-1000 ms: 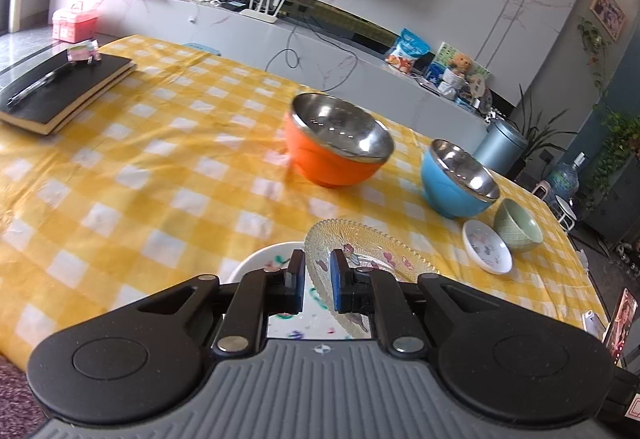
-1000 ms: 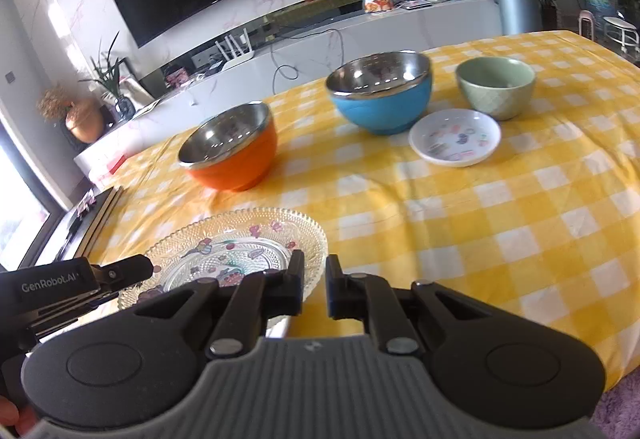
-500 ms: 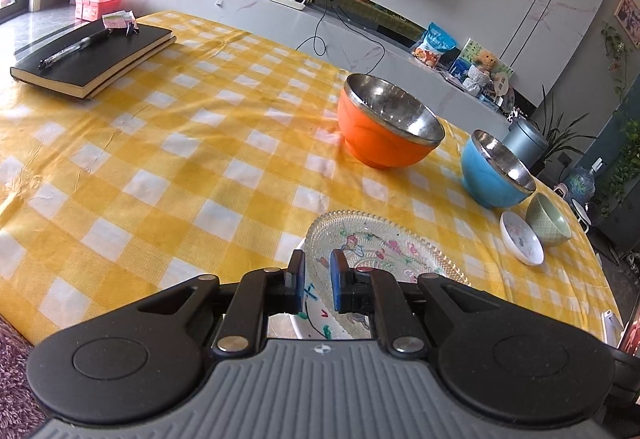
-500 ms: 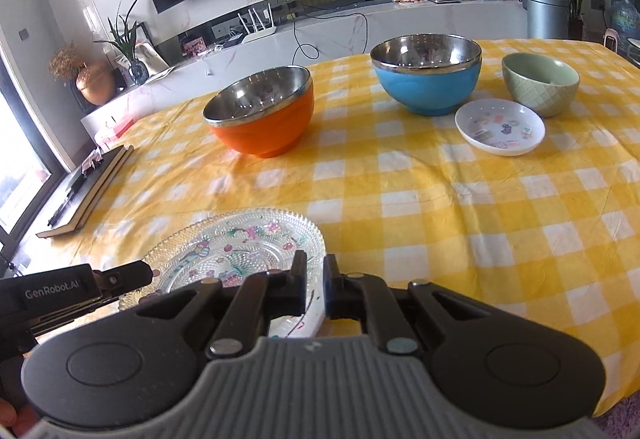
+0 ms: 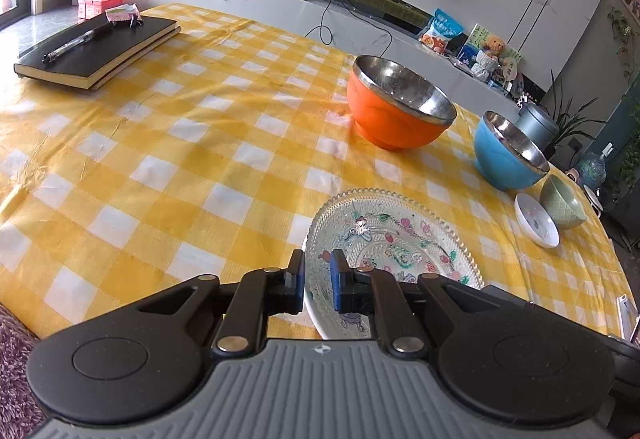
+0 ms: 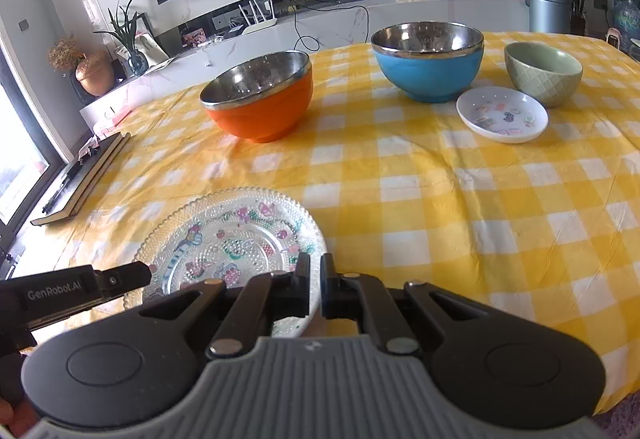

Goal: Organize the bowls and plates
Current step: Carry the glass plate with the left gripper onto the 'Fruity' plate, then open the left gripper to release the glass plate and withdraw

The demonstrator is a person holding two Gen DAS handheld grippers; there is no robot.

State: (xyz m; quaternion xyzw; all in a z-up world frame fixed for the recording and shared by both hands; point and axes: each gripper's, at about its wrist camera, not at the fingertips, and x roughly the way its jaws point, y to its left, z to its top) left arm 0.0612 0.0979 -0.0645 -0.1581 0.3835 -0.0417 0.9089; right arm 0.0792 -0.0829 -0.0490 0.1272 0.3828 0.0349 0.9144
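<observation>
Near table edge: glass plate (image 6: 236,239) stacked on a white plate (image 5: 320,315), both flat on the yellow checked cloth (image 6: 440,199). Left gripper (image 5: 318,281) narrowly parted astride the plates' rim, seemingly not clamped; right gripper (image 6: 315,289) nearly pressed together beside the rim, pinching nothing. Best next: clamp squarely, lift level. Orange bowl (image 6: 258,95), blue bowl (image 6: 430,59), green bowl (image 6: 542,73), small dish (image 6: 502,113) well apart beyond.
</observation>
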